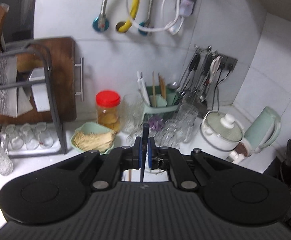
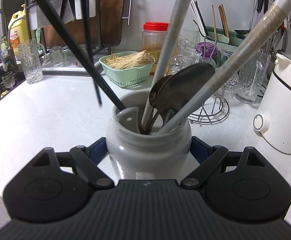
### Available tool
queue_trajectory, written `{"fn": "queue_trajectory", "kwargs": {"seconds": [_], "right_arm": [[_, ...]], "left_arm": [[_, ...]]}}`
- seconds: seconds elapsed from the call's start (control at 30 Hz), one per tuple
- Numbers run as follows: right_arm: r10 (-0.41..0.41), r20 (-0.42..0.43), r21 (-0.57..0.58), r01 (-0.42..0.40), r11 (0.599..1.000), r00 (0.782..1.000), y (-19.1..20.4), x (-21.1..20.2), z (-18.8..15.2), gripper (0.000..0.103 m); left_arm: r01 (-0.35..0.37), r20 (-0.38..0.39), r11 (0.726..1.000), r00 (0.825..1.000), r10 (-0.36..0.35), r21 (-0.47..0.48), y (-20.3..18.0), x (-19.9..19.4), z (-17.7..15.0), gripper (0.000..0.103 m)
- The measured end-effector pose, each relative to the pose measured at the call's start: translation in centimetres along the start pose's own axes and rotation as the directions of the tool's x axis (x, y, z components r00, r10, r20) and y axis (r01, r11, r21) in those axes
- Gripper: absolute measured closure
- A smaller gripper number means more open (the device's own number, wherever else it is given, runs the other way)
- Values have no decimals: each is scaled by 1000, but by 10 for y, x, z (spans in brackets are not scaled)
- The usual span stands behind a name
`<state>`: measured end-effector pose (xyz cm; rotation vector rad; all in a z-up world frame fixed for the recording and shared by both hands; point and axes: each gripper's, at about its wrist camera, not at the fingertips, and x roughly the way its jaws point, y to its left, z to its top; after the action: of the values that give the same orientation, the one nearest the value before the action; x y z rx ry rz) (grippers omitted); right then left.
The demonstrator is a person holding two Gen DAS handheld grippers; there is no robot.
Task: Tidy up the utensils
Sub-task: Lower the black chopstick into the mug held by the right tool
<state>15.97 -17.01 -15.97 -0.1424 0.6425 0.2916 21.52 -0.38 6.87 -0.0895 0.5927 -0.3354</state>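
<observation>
Above the counter (image 2: 45,108), left gripper (image 1: 145,147) pinching black utensil (image 1: 145,134) — jar (image 2: 148,150) braced.

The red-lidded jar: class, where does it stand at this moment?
In the right wrist view the red-lidded jar stands at the back of the white counter, just right of and behind the green basket, with clear glasses to its right.

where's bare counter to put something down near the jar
Bare counter lies left of the jar, between the tall glass and green basket. Right of the jar it's crowded: wire stand, glass mugs, white cooker.
</observation>
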Motion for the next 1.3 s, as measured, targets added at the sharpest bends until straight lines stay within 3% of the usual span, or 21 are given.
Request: {"fn": "queue_trajectory", "kwargs": {"seconds": [0.17,0.3,0.47,0.6,0.77,1.03,1.2,1.3], "right_arm": [[0,0,0,0,1000,1000,0,0,0,13],[3,1,-1,-3,1000,1000,0,0,0,13],[10,4,-5,-10,1000,1000,-1,-1,-1,13],[14,3,-10,-14,1000,1000,0,-1,0,13],[20,0,-17,-20,1000,1000,-1,0,1,13],[21,-1,-14,-21,1000,1000,-1,0,1,13],[18,2,-15,-18,1000,1000,1,0,1,13],[18,2,-13,-18,1000,1000,0,0,0,13]], "left_arm": [[47,23,999,999,-48,21,-21,-10,10,97],[43,9,998,999,-43,37,-32,-1,6,97],[37,-59,999,998,-36,9,-30,27,-6,97],[54,-153,999,987,-54,-1,-28,45,-13,97],[100,-316,995,945,-85,31,-28,64,-15,97],[180,-533,982,837,-127,49,-41,96,-14,97],[194,-581,978,806,-117,73,-47,109,-20,97],[192,-584,979,803,-114,73,-46,112,-23,97]]}}
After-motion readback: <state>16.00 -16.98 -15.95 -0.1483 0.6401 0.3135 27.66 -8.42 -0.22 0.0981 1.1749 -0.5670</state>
